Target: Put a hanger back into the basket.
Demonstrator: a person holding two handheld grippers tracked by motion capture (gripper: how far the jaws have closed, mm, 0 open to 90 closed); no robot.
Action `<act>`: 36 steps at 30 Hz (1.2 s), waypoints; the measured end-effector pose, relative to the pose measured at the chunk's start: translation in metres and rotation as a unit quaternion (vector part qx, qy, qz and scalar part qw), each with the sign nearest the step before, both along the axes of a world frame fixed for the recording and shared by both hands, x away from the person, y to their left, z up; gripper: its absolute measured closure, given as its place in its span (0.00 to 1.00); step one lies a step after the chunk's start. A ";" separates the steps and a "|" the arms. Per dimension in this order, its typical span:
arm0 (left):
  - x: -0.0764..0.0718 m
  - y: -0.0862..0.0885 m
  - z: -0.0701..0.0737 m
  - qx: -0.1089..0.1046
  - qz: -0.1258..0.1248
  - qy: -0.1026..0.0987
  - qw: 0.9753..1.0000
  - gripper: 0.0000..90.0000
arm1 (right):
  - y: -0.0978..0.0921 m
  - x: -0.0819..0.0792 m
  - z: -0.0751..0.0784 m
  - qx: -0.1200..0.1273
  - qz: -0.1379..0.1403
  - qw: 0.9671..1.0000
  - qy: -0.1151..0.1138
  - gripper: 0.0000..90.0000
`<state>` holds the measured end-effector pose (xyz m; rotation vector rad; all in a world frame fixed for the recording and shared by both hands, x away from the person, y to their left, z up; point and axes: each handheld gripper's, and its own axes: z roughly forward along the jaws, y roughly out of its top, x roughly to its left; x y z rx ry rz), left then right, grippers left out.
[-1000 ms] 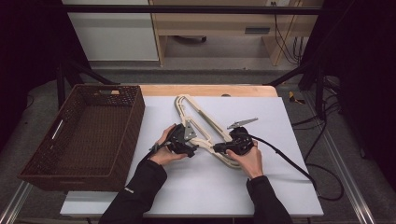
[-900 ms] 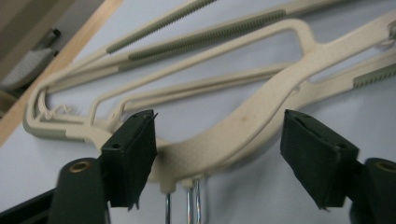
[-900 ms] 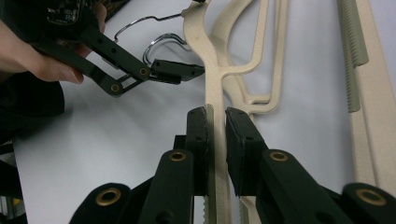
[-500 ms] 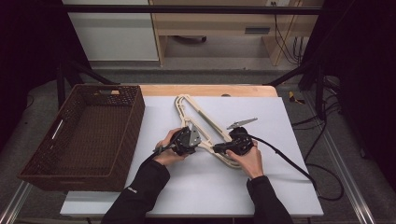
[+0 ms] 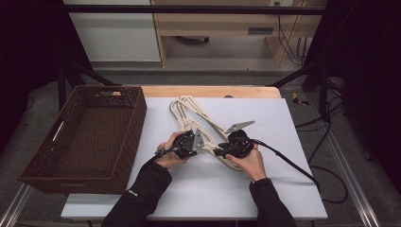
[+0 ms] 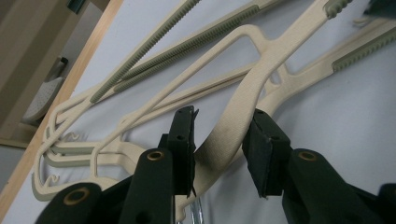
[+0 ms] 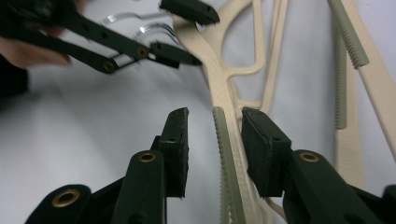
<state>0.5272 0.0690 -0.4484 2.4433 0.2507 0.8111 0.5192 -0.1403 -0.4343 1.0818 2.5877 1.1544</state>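
Observation:
Several cream plastic hangers (image 5: 198,118) lie stacked in the middle of the white table (image 5: 265,189), their metal hooks (image 7: 149,29) near the person's left hand. My left gripper (image 6: 223,149) is open, its jaws either side of the curved neck of the top hanger (image 6: 243,102). In the high view this left gripper (image 5: 198,144) sits left of centre. My right gripper (image 7: 217,149) is open and straddles a hanger arm with a ribbed grey-green strip (image 7: 226,154), a gap showing on both sides. Seen from above, the right gripper (image 5: 216,152) points left towards the other one.
A dark woven basket (image 5: 85,137) stands empty on the left, partly off the table's left edge. The right gripper's cable (image 5: 293,165) trails off to the right. A wooden strip (image 5: 208,91) borders the table's far edge, with cabinets behind it.
My left gripper has turned and edged slightly right onto the hanger neck. The right gripper and the hangers have hardly moved.

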 end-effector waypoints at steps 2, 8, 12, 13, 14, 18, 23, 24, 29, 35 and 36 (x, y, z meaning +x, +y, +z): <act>0.000 0.000 0.001 0.000 -0.003 0.000 1.000 0.72 | 0.002 0.002 -0.003 -0.011 0.000 1.000 -0.001 0.71; -0.002 -0.001 0.000 0.005 -0.012 0.004 1.000 0.75 | 0.004 0.005 -0.009 -0.047 -0.006 0.999 -0.019 0.78; -0.001 0.000 0.000 0.006 -0.013 0.010 1.000 0.75 | 0.004 0.005 -0.012 -0.058 0.008 0.998 -0.032 0.82; -0.002 0.000 0.000 0.002 -0.012 0.008 1.000 0.75 | 0.004 0.005 -0.011 -0.057 0.011 0.998 -0.033 0.83; -0.002 0.001 0.002 0.000 -0.011 0.007 1.000 0.74 | 0.004 0.004 -0.011 -0.054 0.017 0.998 -0.032 0.84; -0.003 0.009 0.014 -0.039 0.000 0.012 0.999 0.62 | 0.002 0.002 -0.008 -0.034 0.038 0.998 -0.032 0.88; -0.010 0.025 0.040 -0.122 0.011 0.006 0.992 0.42 | -0.001 0.000 -0.004 -0.030 0.041 0.998 -0.034 0.89; -0.013 0.029 0.047 -0.139 0.012 0.006 0.990 0.39 | -0.001 0.001 -0.004 -0.027 0.040 0.998 -0.034 0.89; -0.021 0.043 0.066 -0.171 0.027 -0.006 0.985 0.26 | -0.005 -0.001 0.003 -0.011 0.030 0.999 -0.036 0.89; -0.029 0.059 0.080 -0.191 0.038 -0.001 0.981 0.15 | -0.014 -0.003 0.015 0.005 0.020 0.999 -0.036 0.89; -0.031 0.062 0.082 -0.194 0.040 0.002 0.980 0.14 | -0.015 -0.003 0.017 0.009 0.018 0.999 -0.036 0.89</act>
